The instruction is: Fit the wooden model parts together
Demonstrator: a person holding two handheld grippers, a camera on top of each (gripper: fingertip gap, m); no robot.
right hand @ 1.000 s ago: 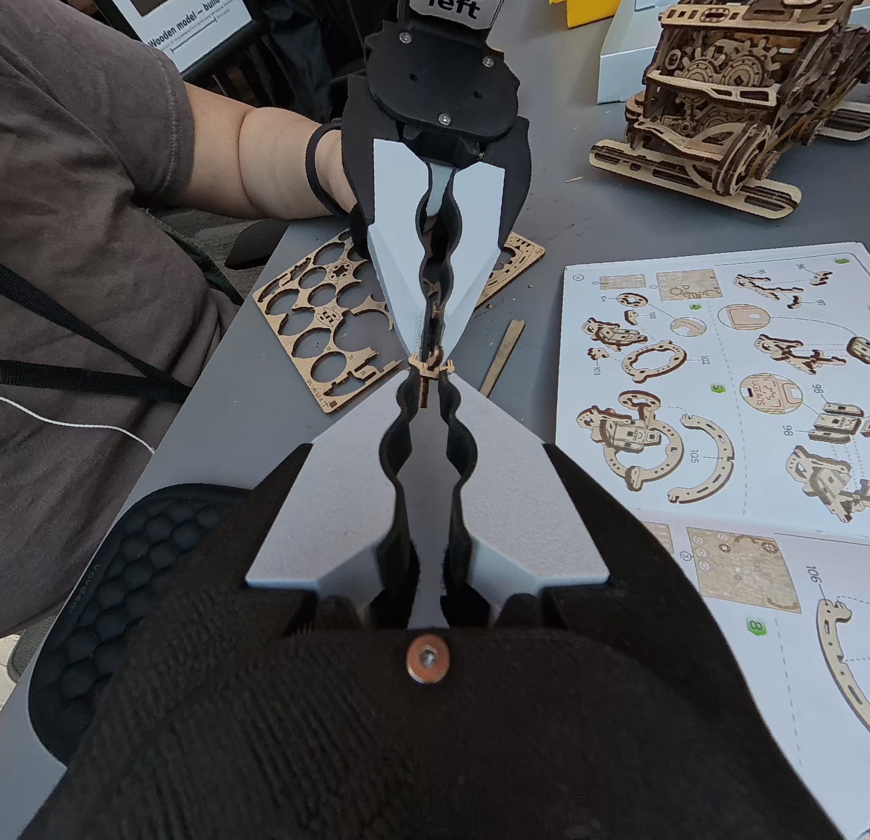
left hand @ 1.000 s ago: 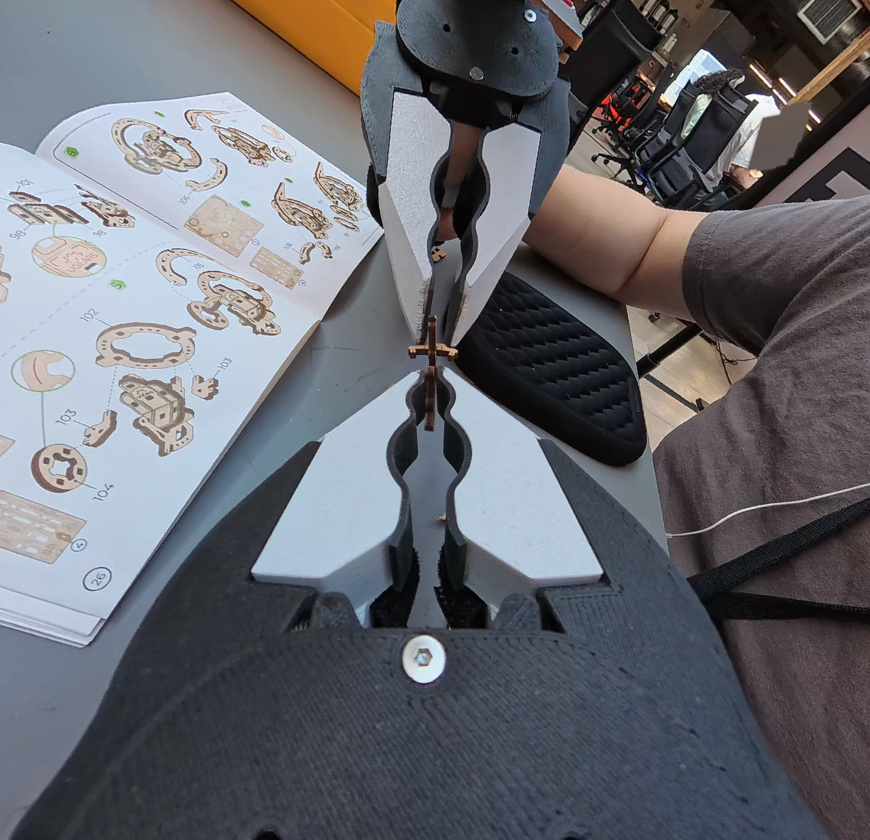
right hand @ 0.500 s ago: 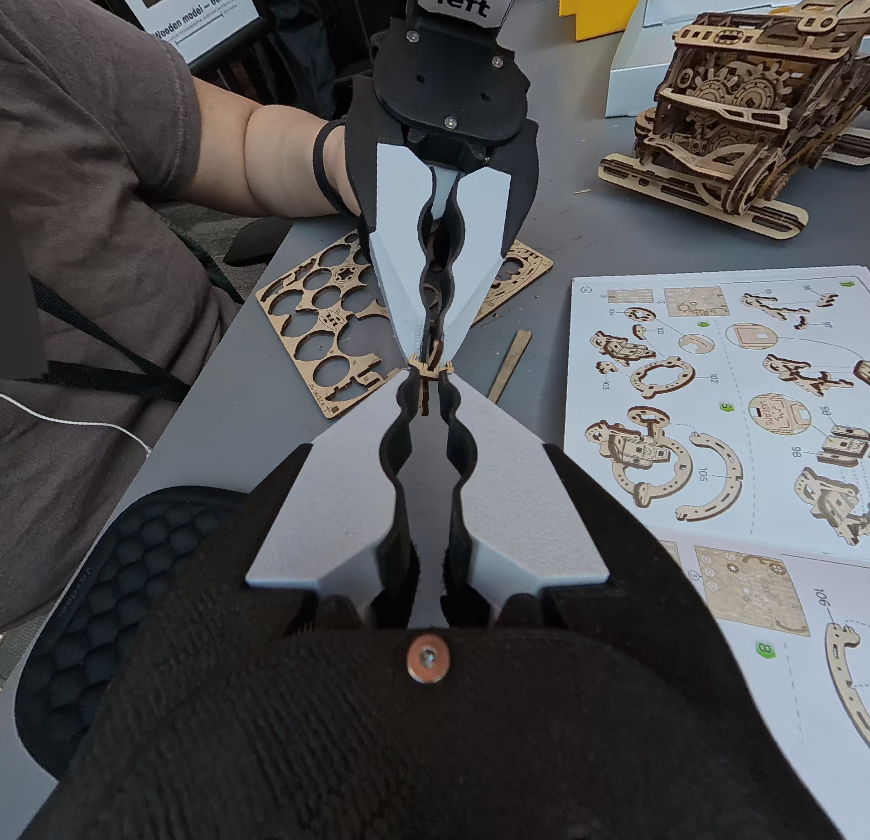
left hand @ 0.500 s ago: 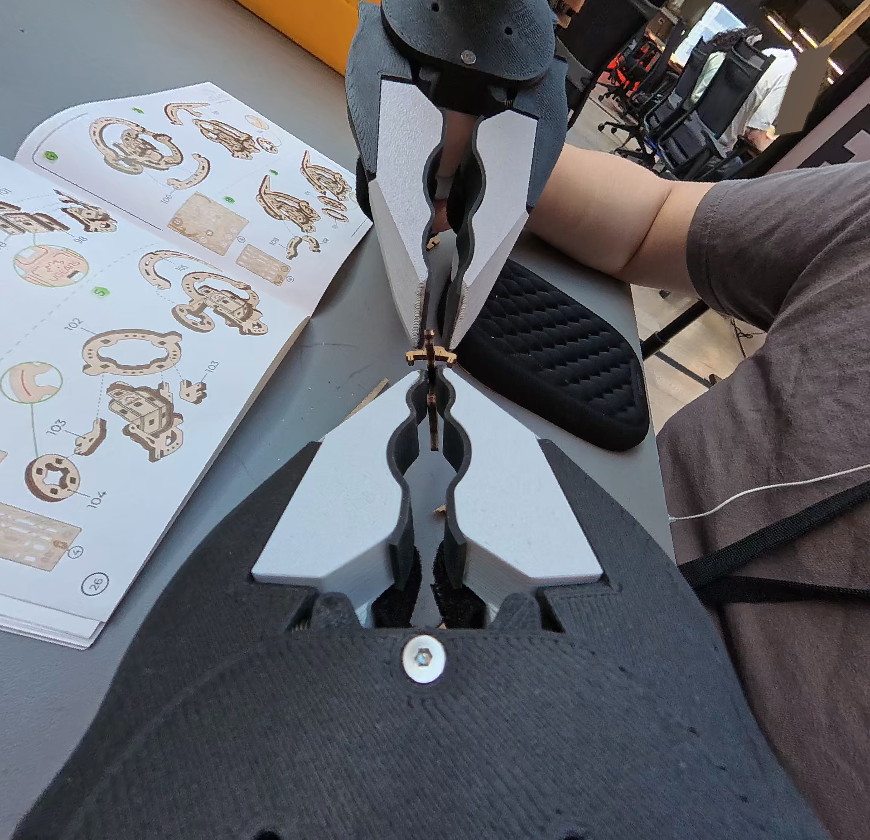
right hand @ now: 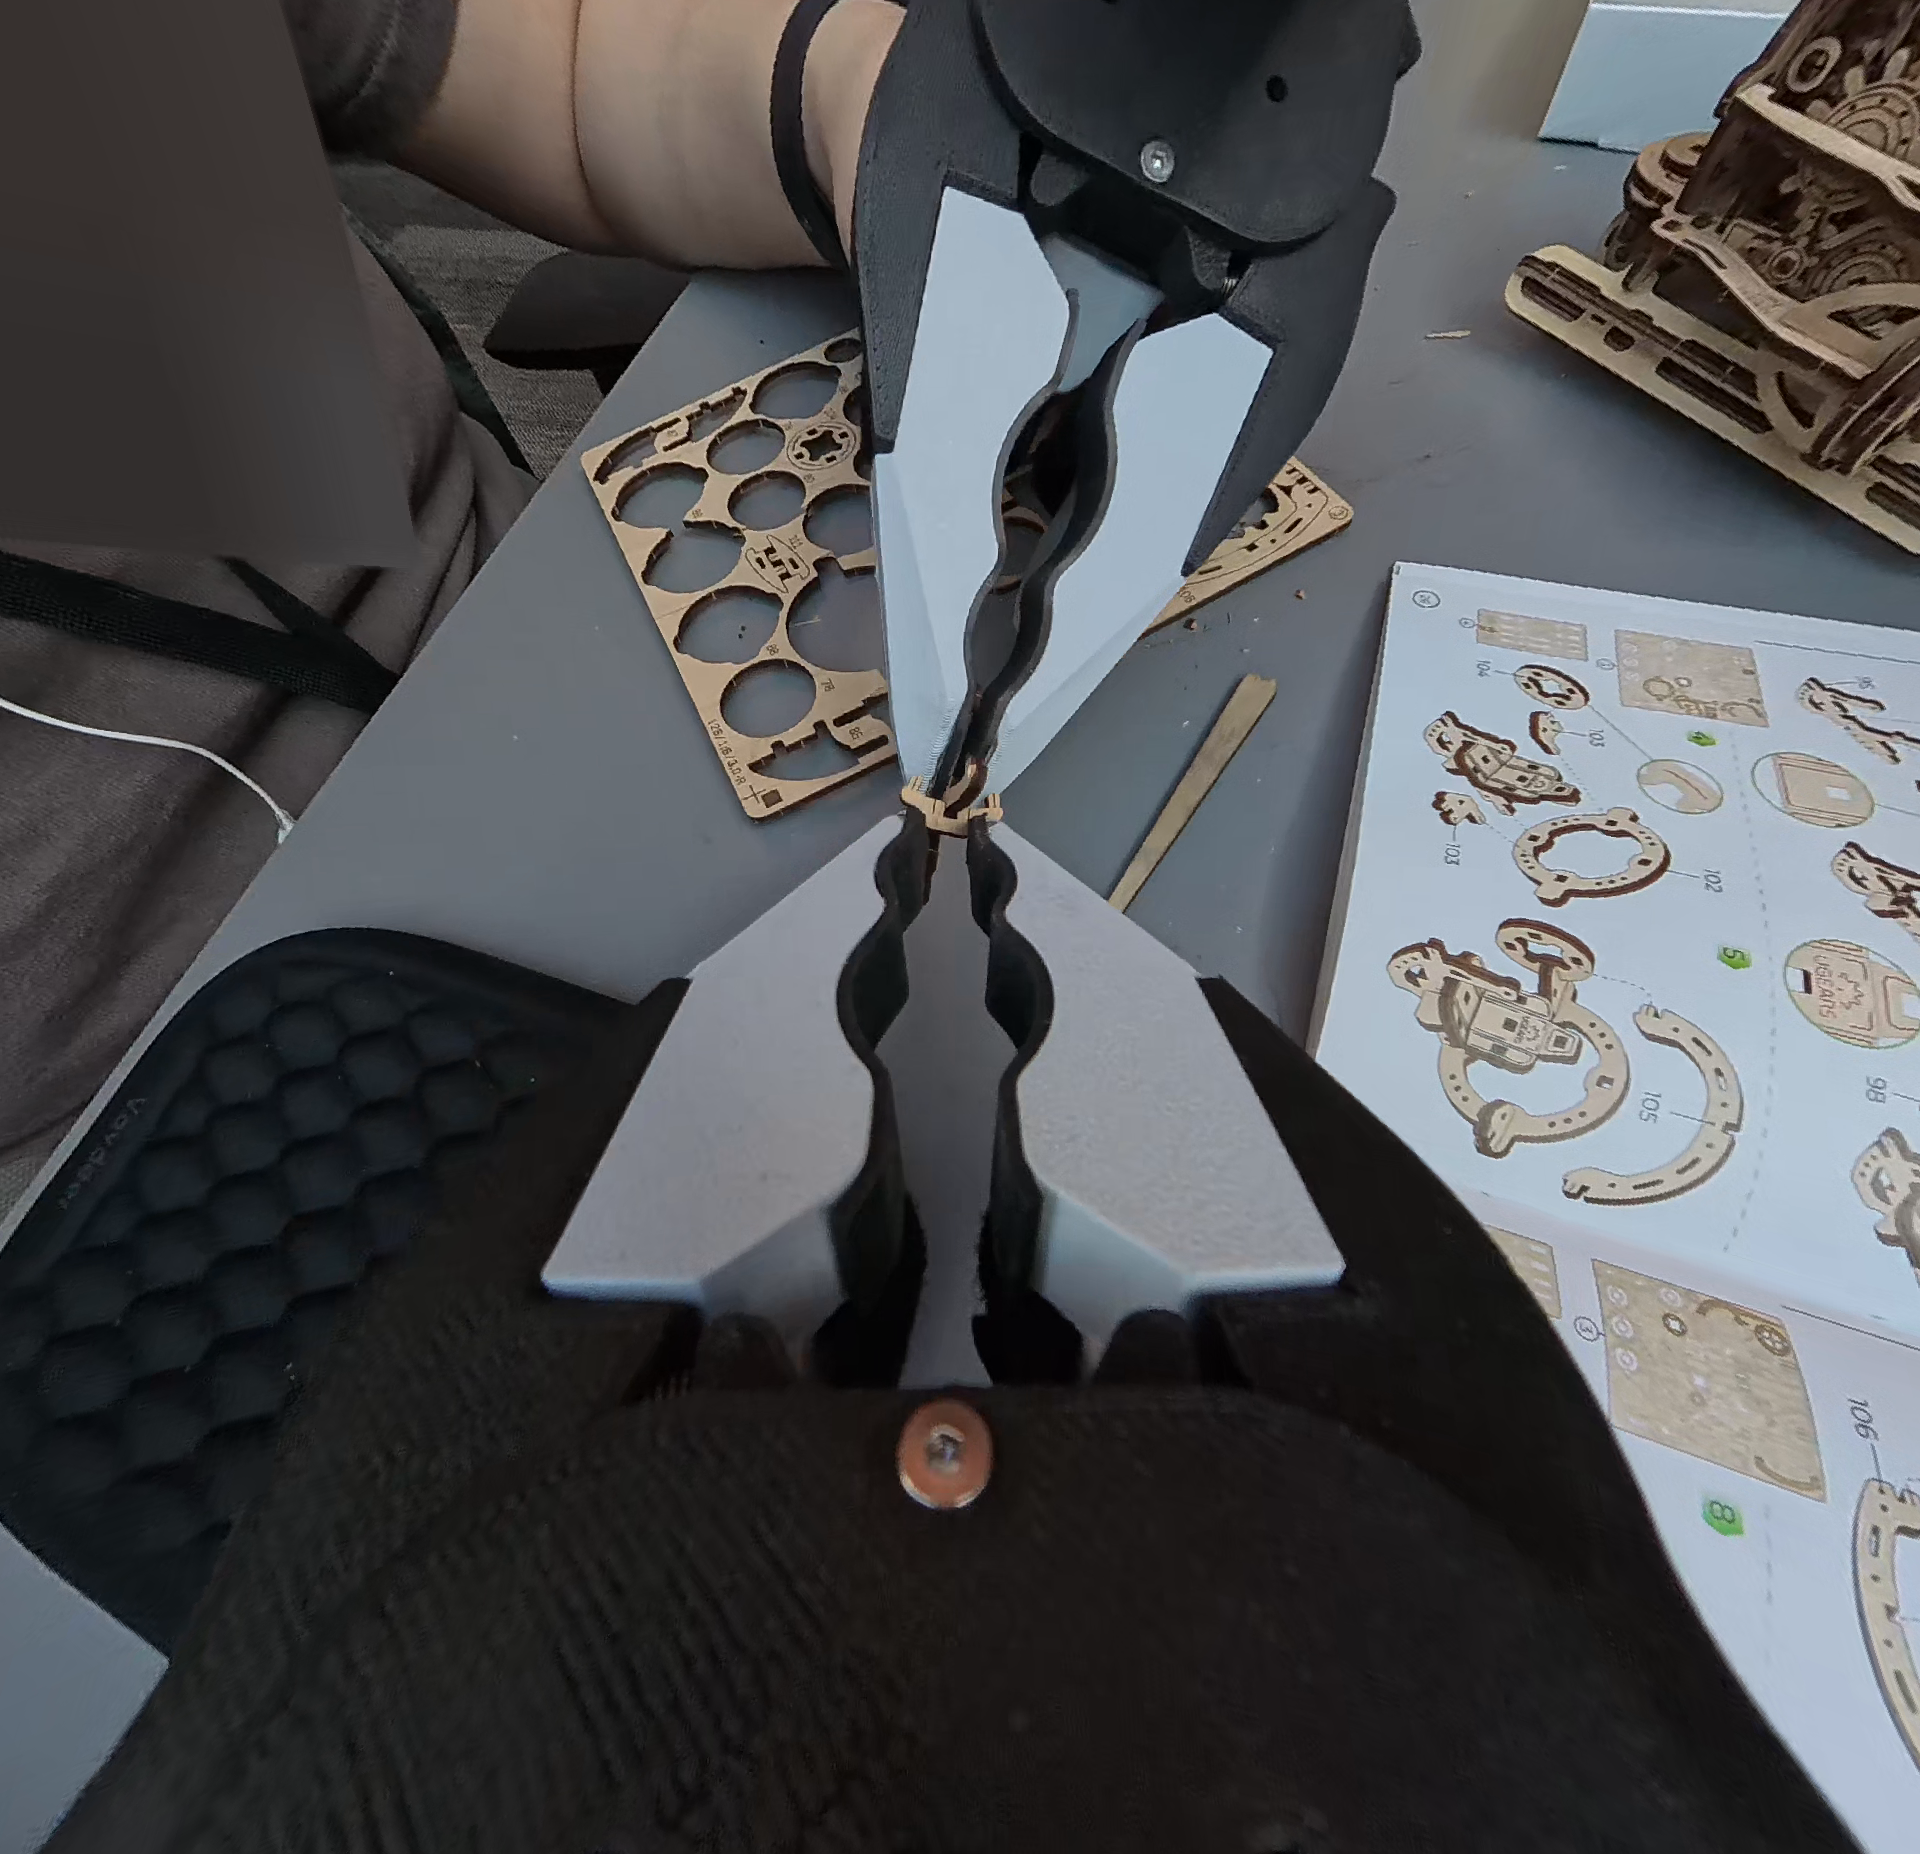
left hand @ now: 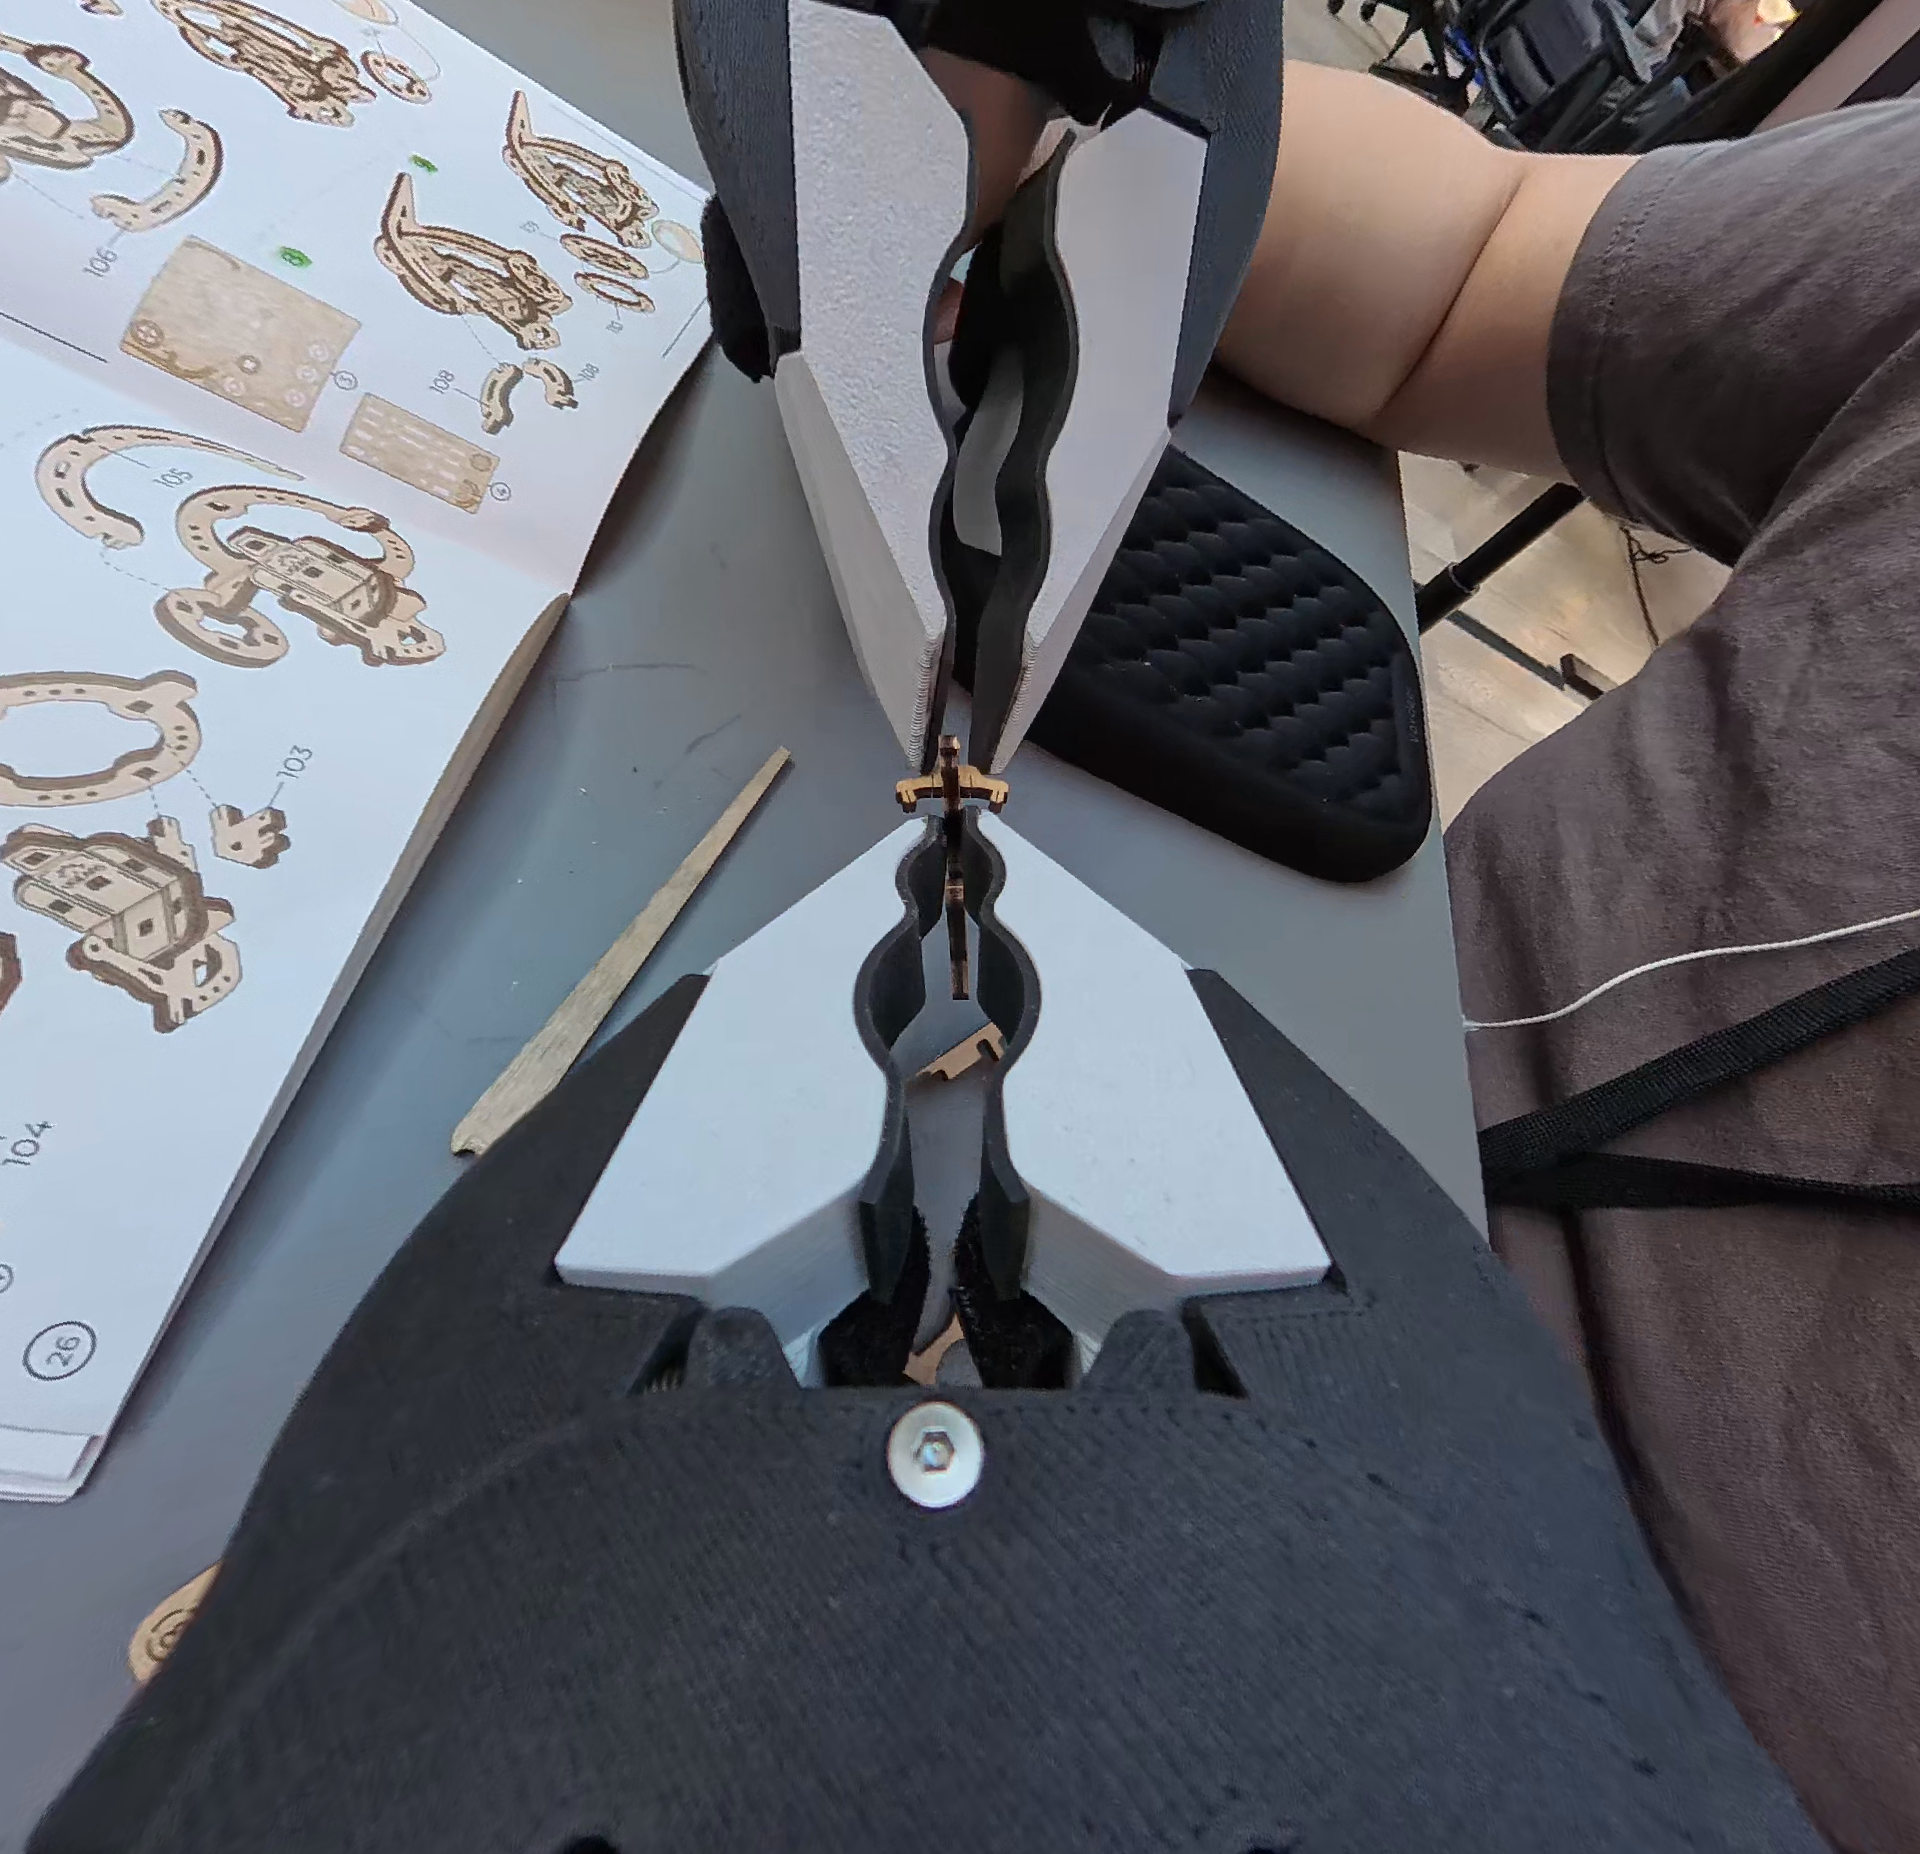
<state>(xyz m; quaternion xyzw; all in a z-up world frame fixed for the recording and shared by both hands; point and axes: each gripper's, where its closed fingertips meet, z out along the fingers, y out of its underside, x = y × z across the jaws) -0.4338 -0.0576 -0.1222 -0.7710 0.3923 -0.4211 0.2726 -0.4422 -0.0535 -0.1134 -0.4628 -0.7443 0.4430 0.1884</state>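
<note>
In the left wrist view my left gripper (left hand: 951,830) is shut on a thin flat wooden part (left hand: 957,931) held edge-on between its pads. A small wooden cross piece (left hand: 951,788) sits across the top of that part. My right gripper (left hand: 961,757) comes down from above, tip to tip, shut on the cross piece. In the right wrist view my right gripper (right hand: 945,836) pinches the small cross piece (right hand: 948,807), and my left gripper (right hand: 958,765) meets it from above, tilted to the right. Both are held above the grey table (right hand: 499,796).
An open instruction booklet (left hand: 260,557) lies beside the grippers and also shows in the right wrist view (right hand: 1662,973). A wooden stick (left hand: 623,963), a black wrist rest (left hand: 1226,692), a punched plywood sheet (right hand: 748,578) and a built wooden model (right hand: 1745,298) lie around. The person's arm (left hand: 1403,277) is close.
Both grippers have dropped nearer the table and closer together, still tip to tip on the parts. The left gripper now leans to the right in the right wrist view. The stick has come into the left view.
</note>
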